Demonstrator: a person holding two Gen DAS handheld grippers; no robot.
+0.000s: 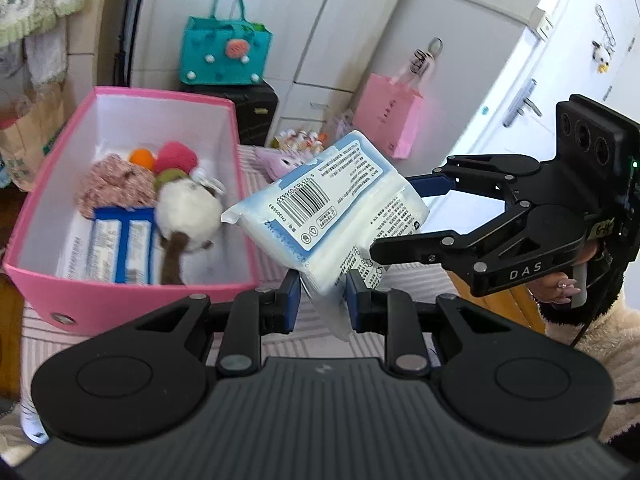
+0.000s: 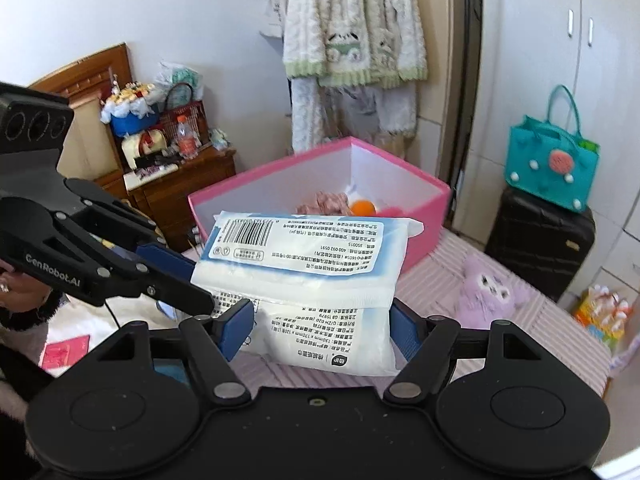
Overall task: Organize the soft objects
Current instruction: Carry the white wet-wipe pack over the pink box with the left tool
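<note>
**Two tissue packs held above the striped bed, beside the pink box**

The left gripper [image 1: 323, 298] is clamped on the lower edge of a white-and-blue plastic pack of tissues [image 1: 320, 208], which bears a barcode and small print too fine to read. The right gripper [image 2: 322, 326], marked "DAS" on its body in the left wrist view, stands around a second white soft pack [image 2: 320, 340]; its blue pads [image 2: 236, 330] appear to press the sides, though the far pad is half hidden. "GenRobot.AI" is printed on the left gripper's arm. Both packs are in the air over the pink-and-white striped bedcover [image 2: 540, 320], near the open pink cardboard box [image 1: 132, 292] holding plush toys [image 1: 188, 208]. A teal felt handbag [image 1: 224, 52] sits on a black suitcase [image 2: 540, 240].
</note>
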